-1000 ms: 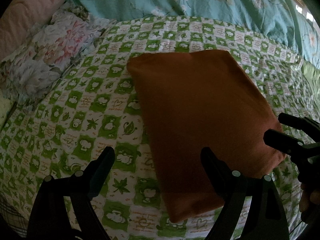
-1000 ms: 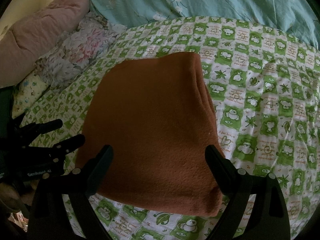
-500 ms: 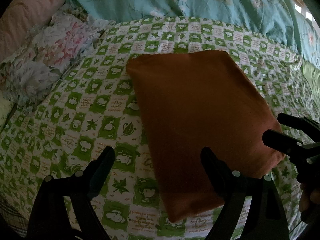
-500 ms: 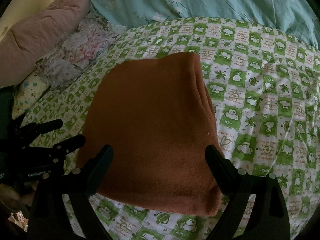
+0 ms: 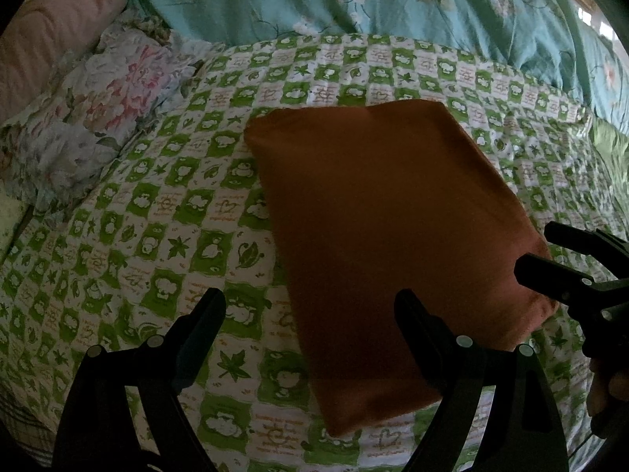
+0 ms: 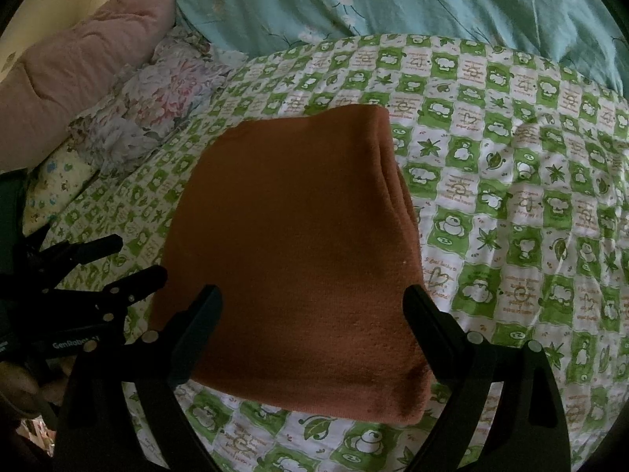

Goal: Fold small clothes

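On the green-and-white checked bedsheet (image 5: 165, 236), in your left wrist view, the orange-brown folded cloth (image 5: 385, 244) lies flat as a neat rectangle, set a little toward the sheet's right side, with its long edges running away from you. Your left gripper (image 5: 308, 314) hangs over the sheet with its jaws spread wide and nothing between them; its right finger overlaps the cloth's near left part in the picture, while its left finger is over bare sheet. Your right gripper (image 5: 550, 253) comes in from the right edge of the view, its two tips apart at the cloth's near right corner; you cannot tell whether they touch it. A floral pillow (image 5: 82, 118) sits at the sheet's far left corner and a teal floral quilt (image 5: 373, 0) lies along its far edge. In your right wrist view, the folded cloth (image 6: 291, 244) fills the middle, its layered folded edges showing along its right side. Your right gripper (image 6: 312, 306) is released, fingers spread over the cloth's near edge. Your left gripper (image 6: 129, 259) shows at the left, tips apart beside the cloth's left edge, gripping nothing. The pink quilted bedding (image 6: 78, 67) is bunched beyond the pillow.
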### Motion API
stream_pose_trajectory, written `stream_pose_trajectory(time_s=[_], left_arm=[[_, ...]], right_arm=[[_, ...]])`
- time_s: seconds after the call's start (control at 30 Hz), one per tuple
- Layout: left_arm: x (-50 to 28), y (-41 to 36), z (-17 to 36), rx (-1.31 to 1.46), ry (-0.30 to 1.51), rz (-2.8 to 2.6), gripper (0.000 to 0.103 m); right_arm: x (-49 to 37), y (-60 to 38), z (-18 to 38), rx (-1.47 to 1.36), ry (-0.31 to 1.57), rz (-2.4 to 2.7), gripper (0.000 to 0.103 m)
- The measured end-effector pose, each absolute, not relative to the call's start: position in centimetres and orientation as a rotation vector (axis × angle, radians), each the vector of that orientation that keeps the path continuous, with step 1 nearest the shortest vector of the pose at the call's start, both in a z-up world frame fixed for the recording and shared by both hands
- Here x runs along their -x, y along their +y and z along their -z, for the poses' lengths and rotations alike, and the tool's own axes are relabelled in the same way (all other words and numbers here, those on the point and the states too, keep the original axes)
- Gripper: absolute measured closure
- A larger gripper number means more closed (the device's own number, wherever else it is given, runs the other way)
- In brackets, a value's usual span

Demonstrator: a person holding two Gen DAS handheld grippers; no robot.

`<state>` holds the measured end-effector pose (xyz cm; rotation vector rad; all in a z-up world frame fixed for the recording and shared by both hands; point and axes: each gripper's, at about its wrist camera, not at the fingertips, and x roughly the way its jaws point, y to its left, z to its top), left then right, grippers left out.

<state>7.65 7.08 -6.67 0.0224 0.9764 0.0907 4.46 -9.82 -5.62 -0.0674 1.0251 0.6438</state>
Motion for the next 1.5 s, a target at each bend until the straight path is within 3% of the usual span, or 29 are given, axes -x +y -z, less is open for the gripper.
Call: stream_pose_trajectory(time_s=[1.5], left_arm=[[-7.75, 6.89, 6.68, -0.025, 0.973, -0.083, 0.015]], right_arm=[[-4.61, -10.17, 5.44, 0.057, 1.023, -0.639, 0.01]])
